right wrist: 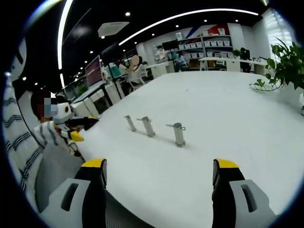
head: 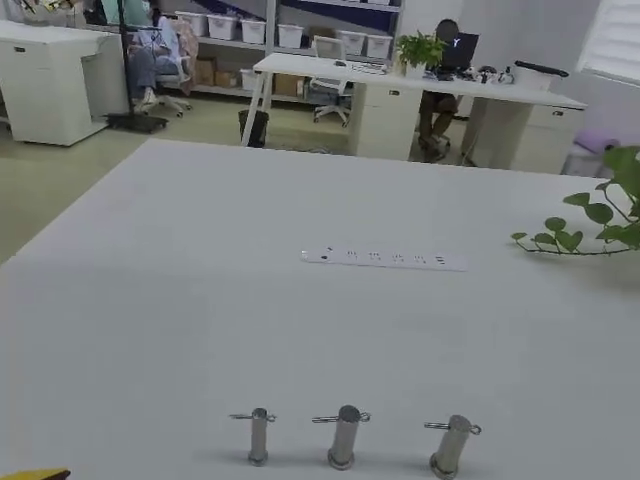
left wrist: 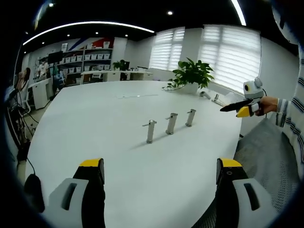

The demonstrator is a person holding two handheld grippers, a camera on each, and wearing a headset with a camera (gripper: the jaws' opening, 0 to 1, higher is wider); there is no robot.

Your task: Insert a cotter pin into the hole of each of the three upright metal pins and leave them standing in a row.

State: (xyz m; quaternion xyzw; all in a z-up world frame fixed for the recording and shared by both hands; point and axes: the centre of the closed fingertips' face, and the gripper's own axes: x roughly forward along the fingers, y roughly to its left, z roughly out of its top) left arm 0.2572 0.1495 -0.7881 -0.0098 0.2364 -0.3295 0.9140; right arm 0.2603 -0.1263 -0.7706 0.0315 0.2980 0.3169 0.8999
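As all three silver metal pins point(head: 345, 437) hold wire cotter pins point(head: 328, 419), my left hand-held gripper point(left wrist: 160, 165) and right hand-held gripper point(right wrist: 160, 165) gape empty.

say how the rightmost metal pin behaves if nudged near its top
The rightmost upright grey metal pin would probably tip: tall on a narrow base. Lying down, its round shaft might roll on the smooth white table, though its wire cotter pin could check that.

Three upright metal pins point(head: 343, 442), each with cotter pin point(head: 333, 419), on white table point(head: 200, 300).
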